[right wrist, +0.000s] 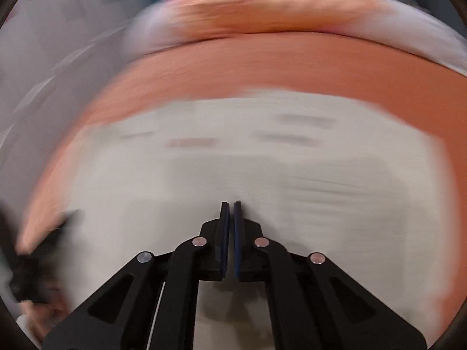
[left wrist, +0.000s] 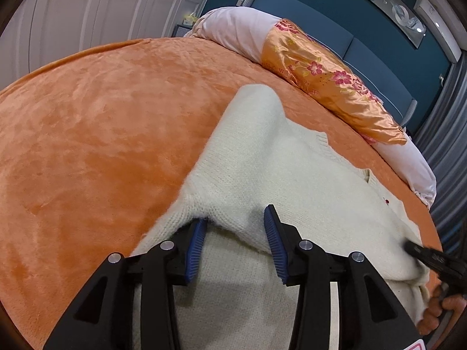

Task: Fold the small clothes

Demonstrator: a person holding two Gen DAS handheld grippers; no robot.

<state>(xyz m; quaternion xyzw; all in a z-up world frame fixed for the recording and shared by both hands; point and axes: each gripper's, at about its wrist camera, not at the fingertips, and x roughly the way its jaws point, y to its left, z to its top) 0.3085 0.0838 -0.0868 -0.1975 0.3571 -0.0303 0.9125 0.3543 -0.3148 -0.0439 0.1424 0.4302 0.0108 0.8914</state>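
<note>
A cream knitted sweater (left wrist: 292,175) lies spread on the orange bed cover (left wrist: 102,131). My left gripper (left wrist: 238,218) is open, its blue pads (left wrist: 195,248) straddling a raised fold of the sweater near its lower left edge. The right gripper (left wrist: 420,252) shows at the far right of the left wrist view, its tip against the sweater's edge. The right wrist view is motion-blurred: the right gripper (right wrist: 231,205) has its jaws together over the sweater (right wrist: 262,160), with no cloth visible between them. The left gripper (right wrist: 43,248) is a dark blur at lower left.
A rolled quilt in orange floral satin and pale pink (left wrist: 306,61) lies along the far side of the bed against a blue headboard (left wrist: 364,49). White wardrobe doors (left wrist: 102,8) stand beyond the bed on the left.
</note>
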